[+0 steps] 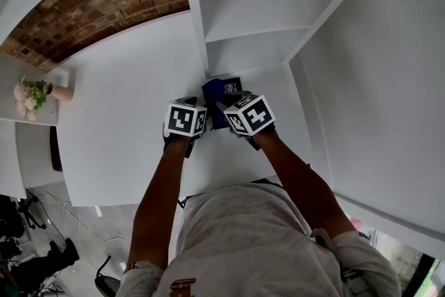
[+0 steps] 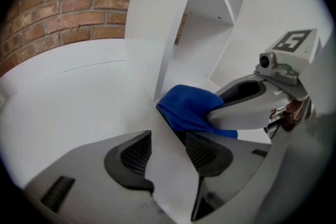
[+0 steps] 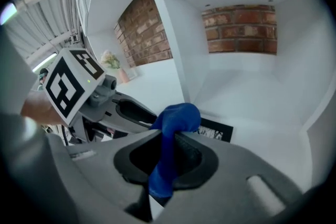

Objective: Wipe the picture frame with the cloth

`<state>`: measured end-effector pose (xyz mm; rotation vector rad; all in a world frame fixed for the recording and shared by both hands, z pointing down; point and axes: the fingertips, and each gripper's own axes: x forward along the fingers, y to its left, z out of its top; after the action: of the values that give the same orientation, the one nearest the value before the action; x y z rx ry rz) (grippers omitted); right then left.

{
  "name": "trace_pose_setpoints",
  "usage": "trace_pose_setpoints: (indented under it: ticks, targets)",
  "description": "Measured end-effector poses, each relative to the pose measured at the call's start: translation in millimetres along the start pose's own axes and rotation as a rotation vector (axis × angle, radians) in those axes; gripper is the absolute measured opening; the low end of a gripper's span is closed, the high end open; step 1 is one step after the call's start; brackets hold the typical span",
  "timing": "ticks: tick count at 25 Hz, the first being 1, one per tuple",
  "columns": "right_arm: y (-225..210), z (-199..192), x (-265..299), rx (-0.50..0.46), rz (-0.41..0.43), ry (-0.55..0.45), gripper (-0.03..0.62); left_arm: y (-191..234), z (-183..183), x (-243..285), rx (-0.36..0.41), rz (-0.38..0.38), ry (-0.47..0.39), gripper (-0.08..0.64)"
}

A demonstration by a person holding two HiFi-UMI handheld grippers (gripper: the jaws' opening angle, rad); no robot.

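A black flat picture frame [image 3: 217,132] lies on the white table top [image 1: 125,115], at the mouth of the lower bay of a white shelf unit [image 1: 257,3]. The frame holds a dark picture with pale marks; any writing on it is too small and blurred to read.

A bunched blue cloth [image 3: 178,115] sits on the frame's near left corner and hides that part. The right gripper [image 3: 167,140] has its jaws closed tight on the cloth, whose tail hangs down between them.

The left gripper [image 2: 165,147] rests just beside it on the left, its jaws spread wide with nothing between the pads except bare table. In the left gripper view only a dark sliver of the frame shows under the cloth.

Each gripper carries a cube with black and white square patterns, not words.

The shelf unit's upright white divider panel [image 1: 195,10] stands right behind the frame, and the bay's side wall closes in on the right. Open table stretches away to the left.

A red brick wall [image 1: 104,3] runs behind. Far left, well apart, pink flowers in a small vase [image 1: 31,94] stand on a separate white ledge.
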<state>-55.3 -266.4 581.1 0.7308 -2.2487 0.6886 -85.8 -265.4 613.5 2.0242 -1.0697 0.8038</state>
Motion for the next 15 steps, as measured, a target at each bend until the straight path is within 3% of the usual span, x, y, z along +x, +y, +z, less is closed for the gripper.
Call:
trace_pose_setpoints:
  ticks: [15]
  targets:
    - [-76,-38,-57,0.063,-0.174,0.024,0.051,0,-1,-3,0.003,0.002,-0.001,0.201]
